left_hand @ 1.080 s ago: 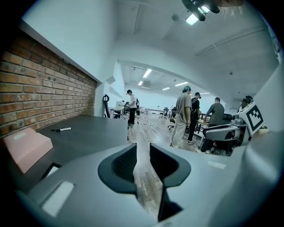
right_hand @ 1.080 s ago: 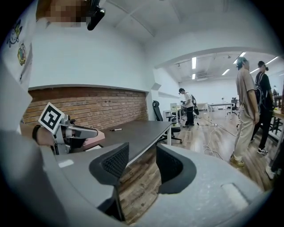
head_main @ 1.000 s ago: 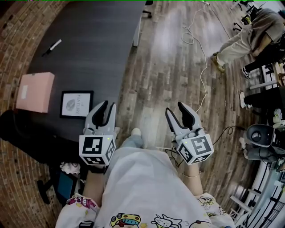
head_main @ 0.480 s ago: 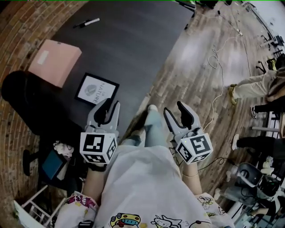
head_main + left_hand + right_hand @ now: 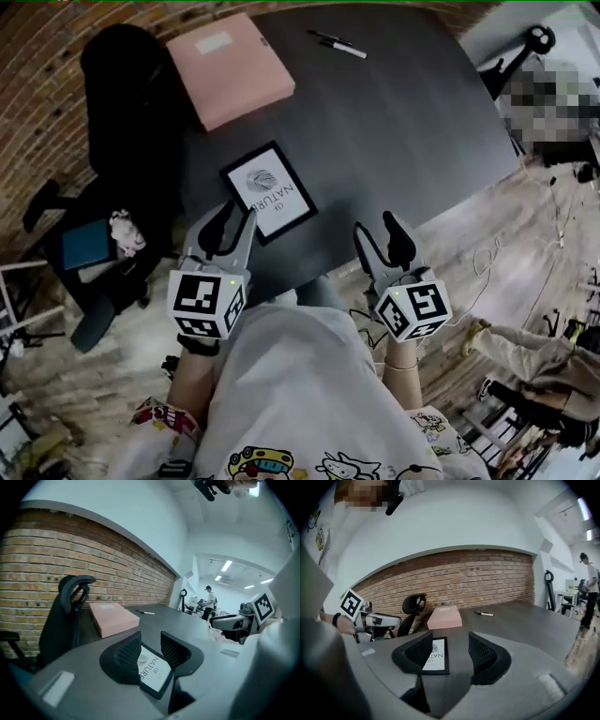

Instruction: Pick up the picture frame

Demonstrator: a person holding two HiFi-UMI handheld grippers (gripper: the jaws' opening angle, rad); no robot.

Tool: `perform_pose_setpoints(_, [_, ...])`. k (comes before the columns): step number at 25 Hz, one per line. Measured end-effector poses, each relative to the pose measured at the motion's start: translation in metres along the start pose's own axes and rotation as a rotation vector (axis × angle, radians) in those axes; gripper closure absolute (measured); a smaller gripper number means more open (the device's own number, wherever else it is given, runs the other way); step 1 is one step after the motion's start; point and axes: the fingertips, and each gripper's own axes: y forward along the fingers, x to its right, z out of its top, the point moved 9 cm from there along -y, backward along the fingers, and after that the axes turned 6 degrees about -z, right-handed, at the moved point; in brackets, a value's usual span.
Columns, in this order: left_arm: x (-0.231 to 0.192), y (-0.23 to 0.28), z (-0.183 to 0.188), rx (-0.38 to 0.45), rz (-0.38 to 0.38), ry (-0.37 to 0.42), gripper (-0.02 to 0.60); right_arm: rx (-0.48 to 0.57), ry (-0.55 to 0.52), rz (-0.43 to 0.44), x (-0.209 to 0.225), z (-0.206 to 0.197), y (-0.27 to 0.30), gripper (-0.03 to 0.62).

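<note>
The picture frame (image 5: 269,192) lies flat on the dark worktop (image 5: 403,131), near its front edge. The left tool (image 5: 236,214) hovers just short of the frame, which sits at its one o'clock. The right tool (image 5: 375,225) is well apart from the frame, at the frame's four o'clock. Both tools' jaws have just been opening and stand apart, gripping nothing. A pink box (image 5: 230,67) rests at the frame's eleven o'clock.

The left gripper (image 5: 150,642) hides part of the picture frame (image 5: 153,670), and its smallest print is too tiny to read
</note>
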Motion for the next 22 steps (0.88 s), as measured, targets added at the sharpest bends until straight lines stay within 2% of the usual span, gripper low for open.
perform_pose_setpoints(5, [-0.014, -0.011, 0.008, 0.069, 0.276, -0.072, 0.445, -0.026, -0.098, 0.239, 0.019, 0.031, 0.067, 0.359])
perform_pose_setpoints(12, [-0.009, -0.036, 0.007, 0.144, 0.612, -0.141, 0.443, -0.034, -0.188, 0.536, 0.021, 0.053, 0.135, 0.359])
perform_pose_setpoints(18, [0.009, -0.040, 0.002, 0.147, 0.720, -0.174, 0.443, -0.064, -0.192, 0.665, 0.020, 0.050, 0.154, 0.359])
perform_pose_setpoints(22, [0.017, -0.042, 0.004, 0.155, 0.751, -0.181, 0.443, -0.084, -0.186, 0.713, 0.018, 0.047, 0.158, 0.359])
